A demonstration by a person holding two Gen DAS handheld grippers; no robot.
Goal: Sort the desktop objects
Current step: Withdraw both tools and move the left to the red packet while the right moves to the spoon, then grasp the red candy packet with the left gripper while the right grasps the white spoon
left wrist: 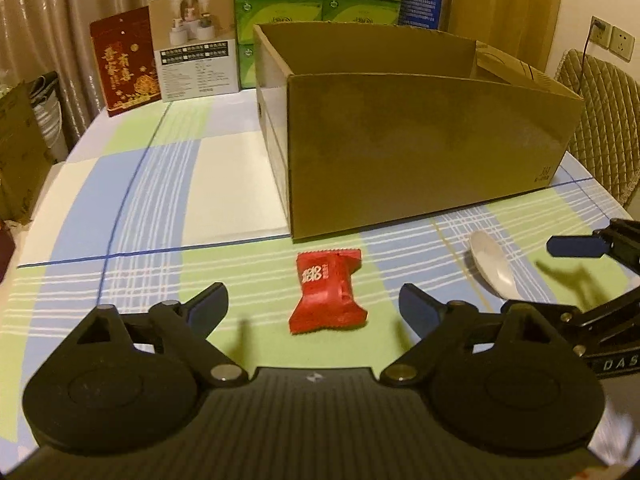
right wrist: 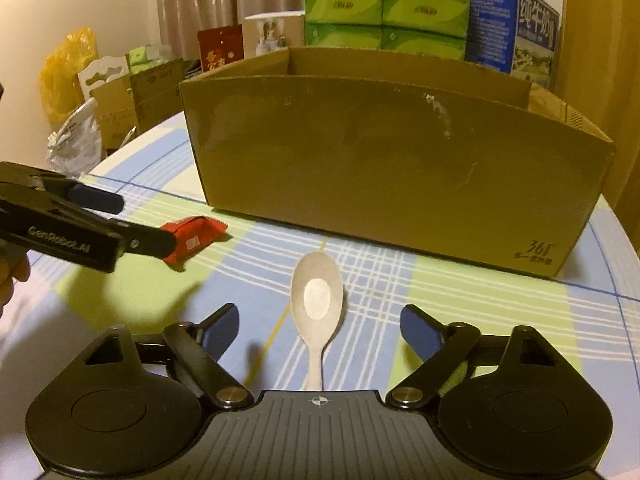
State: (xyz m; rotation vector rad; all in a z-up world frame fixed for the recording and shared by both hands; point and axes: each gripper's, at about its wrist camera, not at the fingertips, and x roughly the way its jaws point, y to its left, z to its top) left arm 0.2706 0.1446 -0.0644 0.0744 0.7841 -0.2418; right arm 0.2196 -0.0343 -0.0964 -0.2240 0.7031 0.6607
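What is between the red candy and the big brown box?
Nothing. In the left wrist view, only bare checked tablecloth lies between the red candy and the cardboard box. The right wrist view shows the same gap.

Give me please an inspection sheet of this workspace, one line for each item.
Surface: checked tablecloth, flat.
Job's things: red packet and white spoon lie in front of open cardboard box.
Clutter: nothing seen on the near cloth.
Grippers: left tool open around the packet; right tool open around the spoon handle.
Cables: one red lead at wall socket.
Surroundings: green tissue packs, blue carton, curtain, chair.
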